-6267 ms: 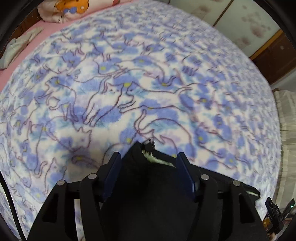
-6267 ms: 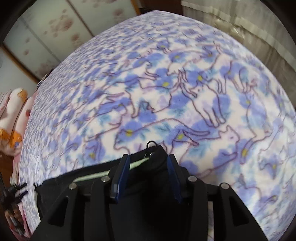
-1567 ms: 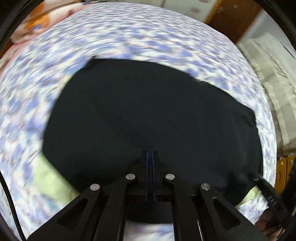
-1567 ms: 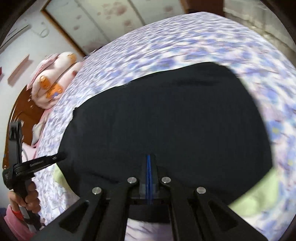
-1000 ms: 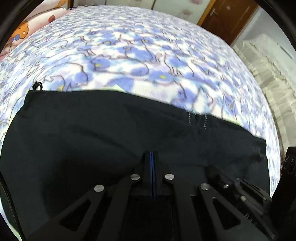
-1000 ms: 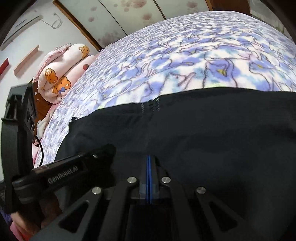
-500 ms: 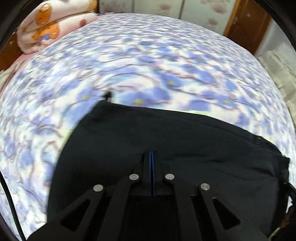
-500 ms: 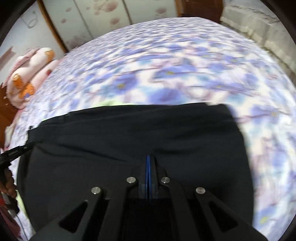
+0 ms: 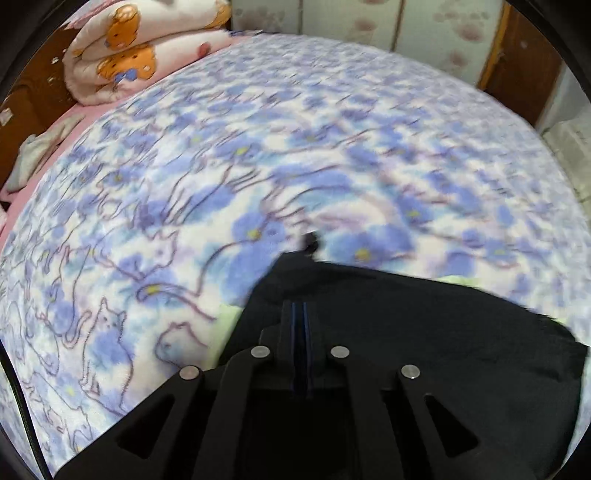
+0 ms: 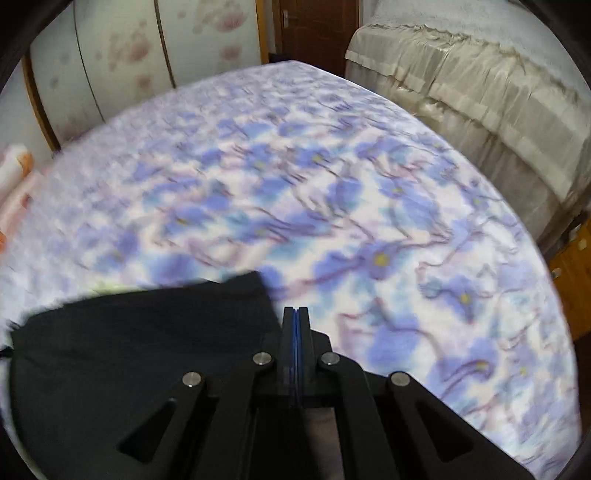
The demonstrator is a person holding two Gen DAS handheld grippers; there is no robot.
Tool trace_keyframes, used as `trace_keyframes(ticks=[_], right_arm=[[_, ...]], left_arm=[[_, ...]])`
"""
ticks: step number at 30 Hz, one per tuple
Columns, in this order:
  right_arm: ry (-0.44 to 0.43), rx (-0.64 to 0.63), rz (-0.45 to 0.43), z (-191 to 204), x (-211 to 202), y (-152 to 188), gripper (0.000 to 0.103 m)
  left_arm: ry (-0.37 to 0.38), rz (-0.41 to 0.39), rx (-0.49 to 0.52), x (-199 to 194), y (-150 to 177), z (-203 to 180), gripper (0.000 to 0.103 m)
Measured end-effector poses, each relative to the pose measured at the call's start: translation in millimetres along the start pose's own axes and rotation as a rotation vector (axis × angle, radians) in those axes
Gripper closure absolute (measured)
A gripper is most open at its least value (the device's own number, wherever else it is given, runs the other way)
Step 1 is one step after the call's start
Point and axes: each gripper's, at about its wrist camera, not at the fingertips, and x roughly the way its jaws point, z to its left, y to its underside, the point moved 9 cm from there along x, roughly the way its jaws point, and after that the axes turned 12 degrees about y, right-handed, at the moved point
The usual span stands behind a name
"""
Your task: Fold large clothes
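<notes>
Since half a second earlier, the black garment [image 9: 424, 332] had been shifted toward the lower right of the left wrist view and toward the lower left of the right wrist view, and more of the cat-and-flower blanket [image 9: 258, 166] had been uncovered in both.

At the far left of the left wrist view, a rolled quilt printed with bears [image 9: 140, 55] was seen at the head of the bed, with pale panelled doors [image 9: 369, 22] behind the bed. Nearer, the blanket was spread over the whole bed. A pale green patch [image 9: 227, 317] was exposed at the garment's left edge, and a small dark loop [image 9: 310, 242] was seen at its far corner. The left gripper [image 9: 299, 308] was held over that corner region of the garment. Its jaws were opening, parted by only a sliver, and no cloth could be made out between them.

In the right wrist view, the garment [image 10: 147, 332] was laid flat on the blanket at the near left, its far right corner just left of the right gripper [image 10: 295, 312]. The jaws of that gripper were pressed together with nothing between them, and its tips were seen against bare blanket. A brown door [image 10: 317, 26] and a beige-draped piece of furniture [image 10: 480, 92] were visible at the far right.
</notes>
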Motion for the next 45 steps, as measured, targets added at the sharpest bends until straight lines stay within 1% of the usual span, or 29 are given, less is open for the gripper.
trace_keyframes(ticks=[1,3,4,6,7,8,10,11,12,14,16,19,20,21,22,23,24,26,28,29,31,33,34,36,37,39,41,43,45], right_arm=[[-0.059,0.008,0.002,12.9,-6.3,0.4,0.103],[-0.126,-0.01,-0.004,35.9,-9.0,-0.8,0.103],[-0.161,-0.042,-0.007,53.9,-8.3,1.3,0.103],[-0.188,-0.093,0.004,80.5,1.8,5.3,0.103],[-0.19,-0.11,0.008,92.3,8.4,7.9,0.103],[-0.18,-0.13,0.013,98.5,16.0,9.8,0.103],[-0.115,-0.18,0.014,102.4,31.0,11.2,0.103],[-0.077,-0.186,0.006,98.2,37.3,7.8,0.103],[-0.065,-0.174,0.003,93.7,39.6,6.4,0.103],[0.002,-0.124,0.006,70.7,45.5,-1.4,0.103],[0.075,-0.106,0.007,48.9,50.0,-5.5,0.103],[0.213,-0.084,0.004,10.3,55.1,-11.7,0.103],[0.232,-0.077,0.009,2.5,55.6,-12.6,0.103],[0.22,-0.051,0.013,-4.1,51.6,-13.0,0.103],[0.196,-0.031,0.014,-6.7,46.2,-13.2,0.103],[0.185,-0.025,0.011,-6.9,39.3,-14.1,0.103],[0.178,-0.029,-0.002,-5.1,28.1,-15.7,0.103],[0.151,-0.047,-0.035,4.5,6.4,-19.2,0.103],[0.096,-0.064,-0.055,22.3,-15.5,-20.0,0.103],[0.047,-0.076,-0.055,36.7,-29.2,-17.6,0.102],[-0.059,-0.113,-0.044,68.7,-53.7,-9.3,0.101],[-0.132,-0.163,-0.016,100.8,-71.8,4.5,0.101],[-0.151,-0.179,-0.003,110.4,-77.3,11.0,0.101],[-0.208,-0.226,0.035,142.3,-93.9,30.0,0.101],[-0.23,-0.243,0.047,154.2,-99.9,37.2,0.101],[-0.258,-0.253,0.066,169.5,-107.8,50.4,0.101],[-0.293,-0.259,0.108,187.3,-112.2,66.9,0.102],[-0.31,-0.268,0.144,197.9,-112.9,80.1,0.103],[-0.317,-0.265,0.207,208.1,-107.6,96.6,0.103]], left_arm=[[0.032,0.004,0.016,-5.6,1.6,-10.7,0.092],[0.097,0.028,0.059,-6.4,4.5,-32.3,0.091],[0.12,0.037,0.081,-2.9,5.7,-41.5,0.091],[0.141,0.069,0.119,9.4,10.1,-55.8,0.091],[0.137,0.096,0.138,19.8,12.8,-60.3,0.091],[0.115,0.117,0.15,28.2,14.2,-60.5,0.091],[0.082,0.125,0.151,38.6,13.2,-55.8,0.091],[0.08,0.127,0.139,40.9,12.4,-52.7,0.091],[0.085,0.124,0.114,43.7,10.0,-46.4,0.091],[0.088,0.113,0.069,46.2,5.1,-32.0,0.091],[0.072,0.109,0.03,48.6,0.4,-10.2,0.091],[0.071,0.137,-0.003,47.7,-4.8,18.6,0.091],[0.072,0.141,-0.015,45.9,-7.3,25.2,0.091],[0.051,0.143,-0.025,40.3,-10.0,34.3,0.091],[0.006,0.138,-0.015,32.2,-13.4,42.8,0.091],[-0.016,0.133,0.0,25.4,-15.7,47.0,0.091],[-0.018,0.125,0.016,15.3,-18.4,48.4,0.091],[0.032,0.108,0.003,-8.6,-20.3,45.0,0.088],[0.076,0.094,-0.026,-29.2,-17.6,39.9,0.074],[0.085,0.085,-0.037,-40.6,-14.1,36.9,0.07],[0.065,0.055,-0.033,-66.4,0.3,30.0,0.051],[0.06,0.033,-0.055,-82.2,15.1,25.6,0.05],[0.074,0.041,-0.088,-88.5,25.9,23.2,0.05],[0.107,0.066,-0.148,-97.1,45.2,19.4,0.049],[0.12,0.075,-0.175,-100.5,54.4,17.9,0.047],[0.147,0.086,-0.241,-109.4,76.9,15.8,0.043],[0.155,0.095,-0.291,-114.5,95.8,17.9,0.043],[0.167,0.096,-0.347,-117.8,112.5,23.7,0.043],[0.2,0.098,-0.445,-120.2,131.6,33.3,0.043]])
